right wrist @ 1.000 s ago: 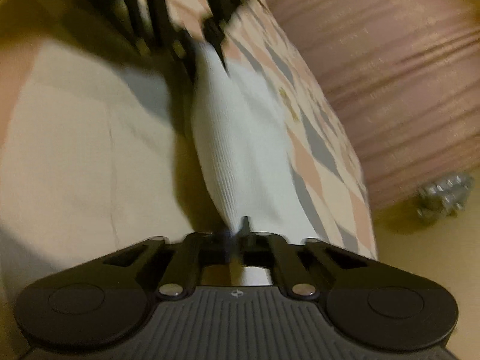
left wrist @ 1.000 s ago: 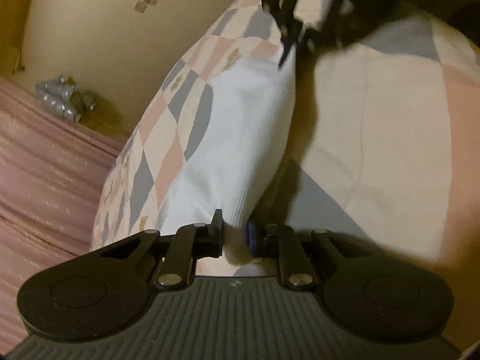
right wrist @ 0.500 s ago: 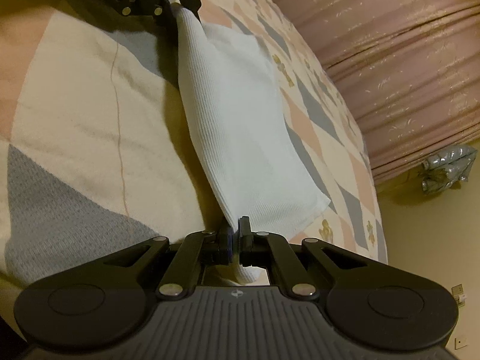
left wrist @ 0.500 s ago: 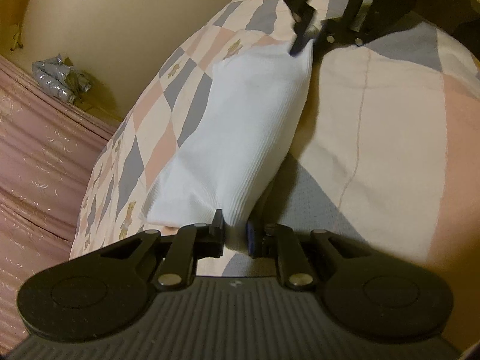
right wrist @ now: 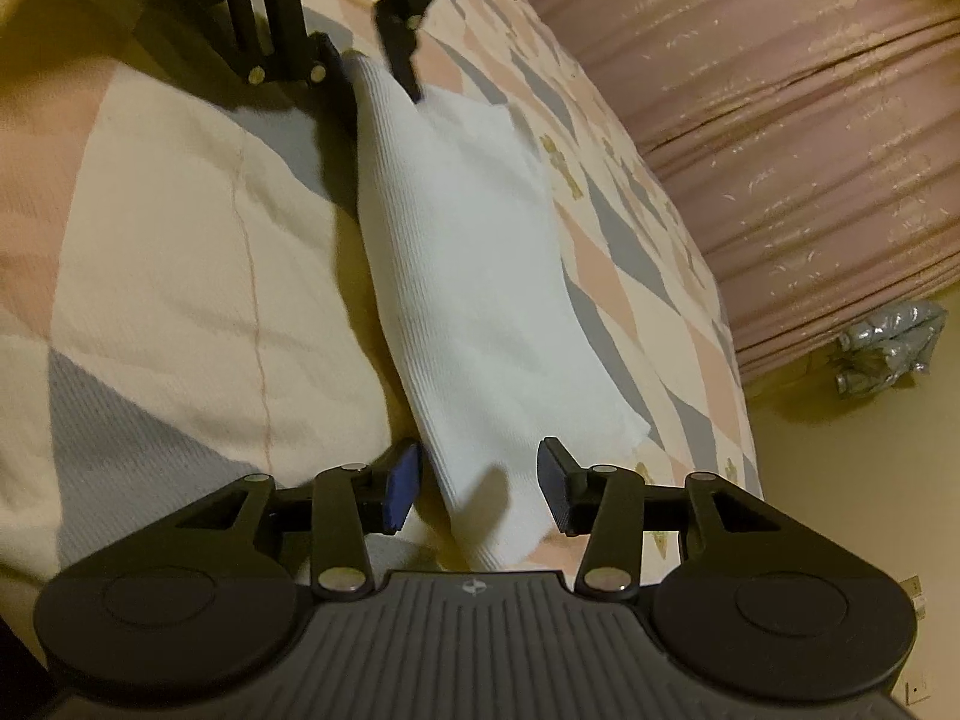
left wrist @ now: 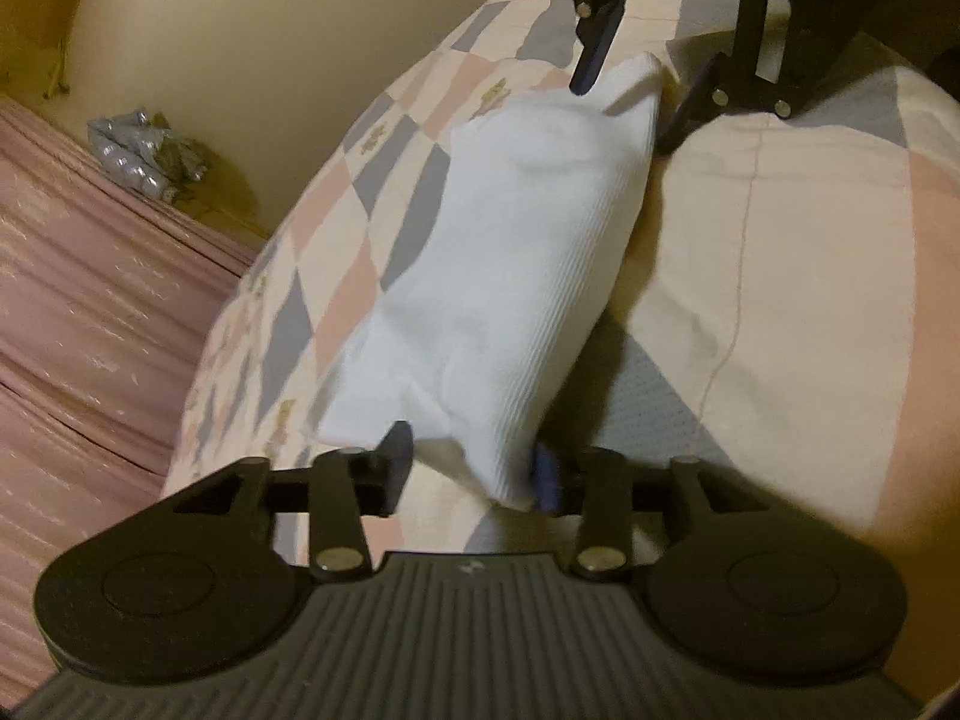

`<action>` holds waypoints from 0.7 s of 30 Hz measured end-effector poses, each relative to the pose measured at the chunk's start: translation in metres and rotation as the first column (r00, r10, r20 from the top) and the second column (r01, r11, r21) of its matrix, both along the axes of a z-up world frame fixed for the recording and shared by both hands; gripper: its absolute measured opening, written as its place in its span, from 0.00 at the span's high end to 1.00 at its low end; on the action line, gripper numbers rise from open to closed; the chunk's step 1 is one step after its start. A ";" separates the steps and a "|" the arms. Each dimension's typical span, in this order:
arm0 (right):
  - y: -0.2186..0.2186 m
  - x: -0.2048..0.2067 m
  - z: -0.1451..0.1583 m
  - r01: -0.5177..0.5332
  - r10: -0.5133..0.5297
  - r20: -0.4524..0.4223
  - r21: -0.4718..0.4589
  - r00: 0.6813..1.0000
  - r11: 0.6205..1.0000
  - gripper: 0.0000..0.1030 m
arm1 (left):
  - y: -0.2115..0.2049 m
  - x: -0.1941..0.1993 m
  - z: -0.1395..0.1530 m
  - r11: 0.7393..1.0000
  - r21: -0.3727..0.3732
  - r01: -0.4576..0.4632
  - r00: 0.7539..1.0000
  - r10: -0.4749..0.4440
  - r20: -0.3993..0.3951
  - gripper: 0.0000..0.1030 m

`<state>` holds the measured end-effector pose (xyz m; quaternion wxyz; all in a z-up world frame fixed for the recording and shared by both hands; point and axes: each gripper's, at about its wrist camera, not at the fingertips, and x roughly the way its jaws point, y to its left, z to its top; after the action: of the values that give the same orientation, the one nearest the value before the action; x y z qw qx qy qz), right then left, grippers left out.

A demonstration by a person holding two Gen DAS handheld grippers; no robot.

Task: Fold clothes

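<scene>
A white ribbed garment (left wrist: pixel 498 276) lies folded in a long strip on the patchwork bedspread (left wrist: pixel 780 276). My left gripper (left wrist: pixel 471 474) is open, its fingers either side of the strip's near corner. At the strip's far end in this view, my right gripper (left wrist: pixel 633 99) is also open around the other corner. From the right wrist, the garment (right wrist: pixel 480 276) runs from my open right gripper (right wrist: pixel 478 489) up to the open left gripper (right wrist: pixel 372 75). Neither gripper pinches the cloth.
The bedspread (right wrist: pixel 162 240) has pink, grey and cream patches and ends at an edge beside the garment. A pink curtain (right wrist: pixel 780 120) hangs past that edge. A crumpled silver bag (right wrist: pixel 888 348) lies on the yellowish floor by the curtain.
Both grippers were shut on the garment's two ends and have opened, letting it go. The garment has settled onto the bedspread.
</scene>
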<state>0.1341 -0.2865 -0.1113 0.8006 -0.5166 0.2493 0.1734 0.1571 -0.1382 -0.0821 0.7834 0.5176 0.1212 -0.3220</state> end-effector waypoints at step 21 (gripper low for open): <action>-0.001 -0.003 0.001 -0.018 0.019 -0.019 0.063 1.000 0.998 0.87 | -0.013 -0.005 -0.019 0.988 0.106 0.117 0.992 -0.121 0.032 0.81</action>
<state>0.1311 -0.2878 -0.1099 0.8124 -0.4917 0.2468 0.1935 0.1525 -0.1507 -0.1011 0.7371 0.5701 0.0917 -0.3512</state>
